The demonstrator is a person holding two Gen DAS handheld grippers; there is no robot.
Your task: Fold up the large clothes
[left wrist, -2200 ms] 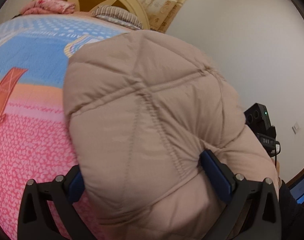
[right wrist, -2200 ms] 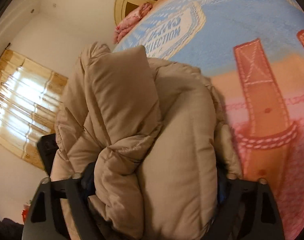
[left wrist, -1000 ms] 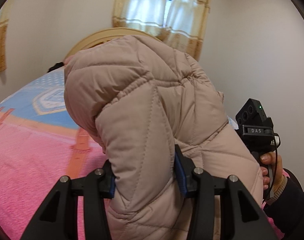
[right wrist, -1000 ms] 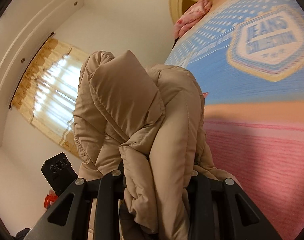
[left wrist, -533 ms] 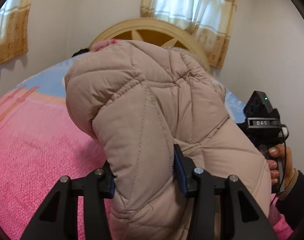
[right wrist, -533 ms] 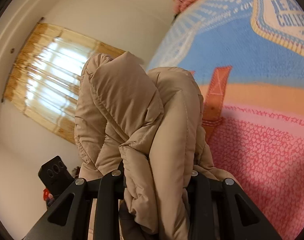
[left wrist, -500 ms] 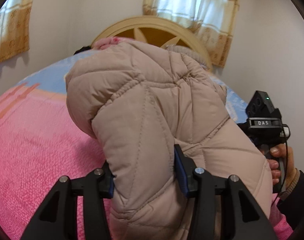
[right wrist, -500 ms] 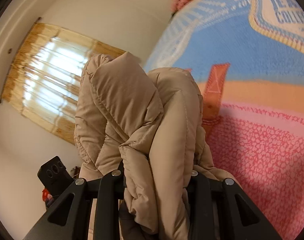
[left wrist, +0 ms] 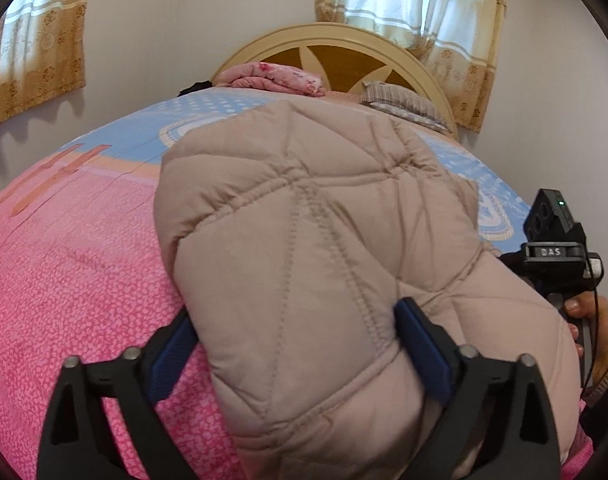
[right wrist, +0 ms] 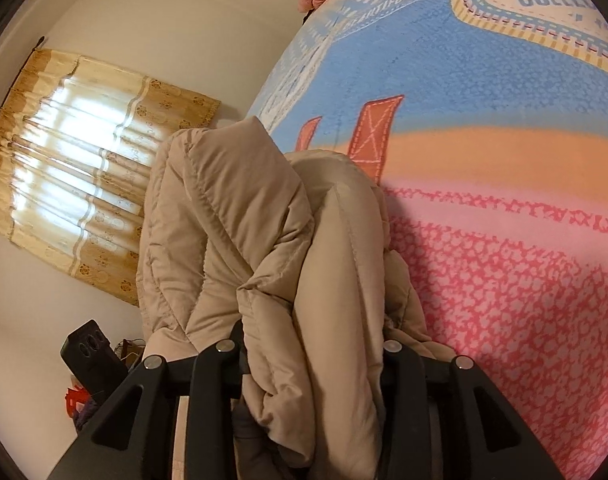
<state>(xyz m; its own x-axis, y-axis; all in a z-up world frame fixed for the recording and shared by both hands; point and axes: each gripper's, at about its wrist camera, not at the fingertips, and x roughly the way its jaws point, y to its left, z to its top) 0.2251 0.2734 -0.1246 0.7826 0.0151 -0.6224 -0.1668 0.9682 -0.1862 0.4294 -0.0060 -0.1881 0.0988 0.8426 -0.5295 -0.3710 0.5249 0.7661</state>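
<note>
Bed (left wrist: 64,288) fills lower frame, puffy beige jacket (left wrist: 312,248) bunched over it at centre, soft, bulky, likely slippery so grab at stitched seams, left gripper (left wrist: 300,344) opening wide with jacket between pads, right gripper (right wrist: 310,360) opening slightly, folds still pinched between.
</note>
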